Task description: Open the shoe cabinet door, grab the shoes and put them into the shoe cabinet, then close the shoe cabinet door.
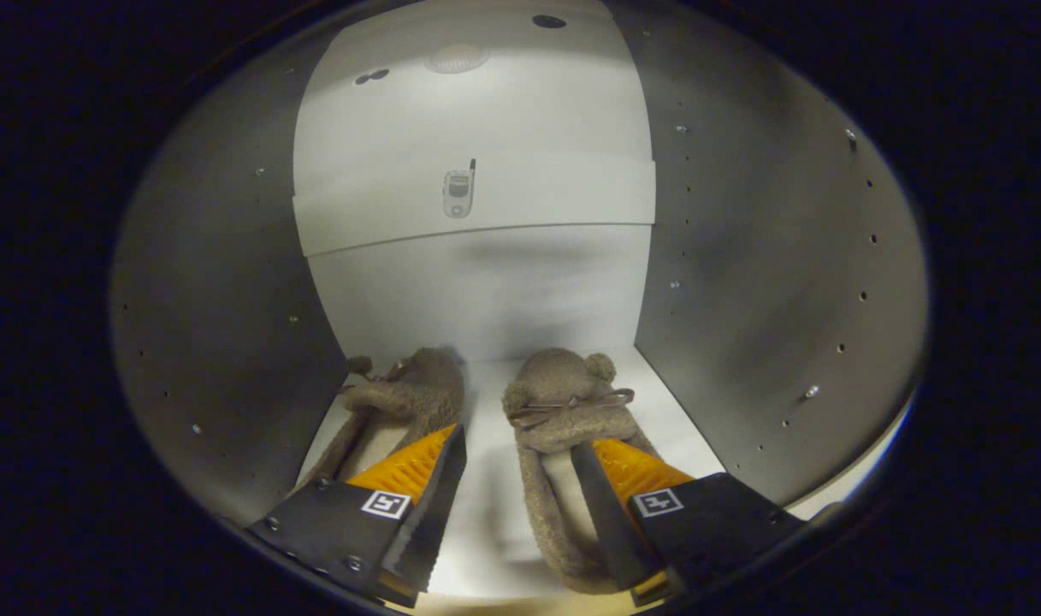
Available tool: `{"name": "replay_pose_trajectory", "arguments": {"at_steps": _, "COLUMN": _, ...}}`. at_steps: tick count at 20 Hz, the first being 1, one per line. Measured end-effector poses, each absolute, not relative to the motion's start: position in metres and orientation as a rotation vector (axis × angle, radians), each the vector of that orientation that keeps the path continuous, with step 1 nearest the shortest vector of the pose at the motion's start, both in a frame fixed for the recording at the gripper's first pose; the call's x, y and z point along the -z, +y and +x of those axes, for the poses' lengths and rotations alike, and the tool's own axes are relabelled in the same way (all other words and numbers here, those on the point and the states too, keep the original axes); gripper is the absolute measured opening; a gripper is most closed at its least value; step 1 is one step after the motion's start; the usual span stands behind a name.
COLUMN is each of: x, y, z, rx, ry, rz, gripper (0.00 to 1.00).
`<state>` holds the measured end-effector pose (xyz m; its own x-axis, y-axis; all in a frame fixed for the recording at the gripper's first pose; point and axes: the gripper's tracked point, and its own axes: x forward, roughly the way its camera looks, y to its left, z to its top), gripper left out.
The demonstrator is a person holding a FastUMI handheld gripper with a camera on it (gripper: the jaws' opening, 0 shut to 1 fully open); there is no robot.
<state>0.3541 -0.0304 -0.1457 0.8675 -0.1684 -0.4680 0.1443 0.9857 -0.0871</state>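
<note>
White panels close off the back of the shoe cabinet, with grey side walls pierced by rows of small holes to either hand and a pale shelf floor below. On that floor lie two fuzzy brown slippers. The right slipper sits toe toward the back panel, a thin dark bow across its top and a small round ear at its side; its heel runs back under the right finger. The left slipper lies close to the left wall, tilted a little, its opening partly covered by the left finger.

The claw stands wide open inside the cabinet, gripping nothing: the left finger reaches over the left slipper, and the right finger lies over the right slipper's opening. Bare shelf floor shows between the two fingers and between the slippers.

Higher on the back panel a small pale fitting is fixed near a horizontal seam. Each finger carries a small square black-and-white marker; no readable writing shows. Open room remains above the slippers.
</note>
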Motion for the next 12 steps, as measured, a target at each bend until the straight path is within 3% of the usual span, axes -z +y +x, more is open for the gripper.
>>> {"name": "replay_pose_trajectory", "arguments": {"at_steps": 5, "x": 0.14, "y": -0.029, "z": 0.34, "rx": 0.163, "ry": 0.5, "rz": -0.07, "gripper": 0.89}}
{"name": "replay_pose_trajectory", "arguments": {"at_steps": 12, "x": 0.11, "y": -0.023, "z": 0.313, "rx": 0.157, "ry": 0.437, "rz": -0.065, "gripper": 0.89}}
